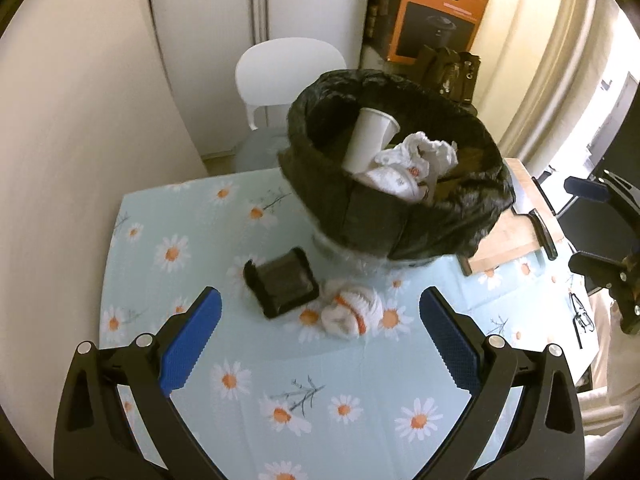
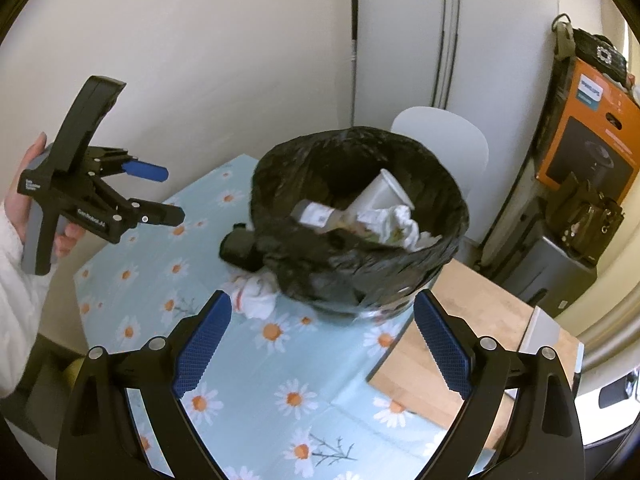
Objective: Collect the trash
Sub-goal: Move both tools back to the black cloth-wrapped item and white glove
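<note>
Daisy tablecloth under bin, tray, tissue.

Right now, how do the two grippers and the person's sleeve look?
Both grippers, the left gripper and the right gripper, have black frames with silver rivets and blue ribbed finger pads. The left one has a grey handle and small white lettering on its black body. The sleeve is white and knitted.

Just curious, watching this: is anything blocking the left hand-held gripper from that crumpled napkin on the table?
Nothing visible: the left hand-held gripper is open, right above the crumpled napkin. A black tray lies beside it.
</note>
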The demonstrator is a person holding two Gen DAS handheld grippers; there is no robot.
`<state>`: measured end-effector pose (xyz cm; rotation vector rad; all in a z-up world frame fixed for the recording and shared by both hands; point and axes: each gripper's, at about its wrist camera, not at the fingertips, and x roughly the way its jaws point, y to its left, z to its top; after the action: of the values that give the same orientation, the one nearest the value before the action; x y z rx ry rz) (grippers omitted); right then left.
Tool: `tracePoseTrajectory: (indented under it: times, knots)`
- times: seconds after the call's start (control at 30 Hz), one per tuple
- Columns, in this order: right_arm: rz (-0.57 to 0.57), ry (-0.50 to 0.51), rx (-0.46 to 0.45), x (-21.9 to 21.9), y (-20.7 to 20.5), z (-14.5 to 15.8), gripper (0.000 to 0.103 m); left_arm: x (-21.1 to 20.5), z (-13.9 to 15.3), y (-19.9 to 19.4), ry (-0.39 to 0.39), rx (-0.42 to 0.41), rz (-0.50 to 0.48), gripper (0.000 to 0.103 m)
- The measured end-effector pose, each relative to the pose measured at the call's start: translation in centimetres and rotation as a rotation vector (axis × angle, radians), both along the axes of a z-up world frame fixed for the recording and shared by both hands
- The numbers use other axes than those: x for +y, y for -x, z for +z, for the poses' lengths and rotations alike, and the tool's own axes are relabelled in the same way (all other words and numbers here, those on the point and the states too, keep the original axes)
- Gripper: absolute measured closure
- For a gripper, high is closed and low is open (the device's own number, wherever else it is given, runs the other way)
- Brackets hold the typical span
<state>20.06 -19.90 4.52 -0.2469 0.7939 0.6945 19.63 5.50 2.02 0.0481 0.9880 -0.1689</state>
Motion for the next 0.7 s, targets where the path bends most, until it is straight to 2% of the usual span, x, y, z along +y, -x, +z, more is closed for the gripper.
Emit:
tracePoseTrajectory:
  times: [0.2, 0.37, 0.6, 0.7]
  knots:
    - [0.036, -0.011, 0.037, 0.6, 1.7, -1.2, 0.015, 1.1, 0.0, 2.5, -0.025, -0.011, 0.037, 0.006]
    - [0.055, -0.022, 0.085, 1.6, 2.8, -3.2, 0.015, 1.8, -1.8, 3.8, -0.056, 0.005, 0.051, 0.006]
    - [0.071, 0.044, 0.145, 3.6, 3.9, -5.9, 0.015, 2.3, -4.8, 4.3, -0.058, 0.044, -0.002, 0.006]
    - [0.047, 0.061, 0.159, 4.3, 4.1, -6.8, 0.015, 2.8, -6.0, 3.8, -0.027, 0.047, -0.043, 0.006]
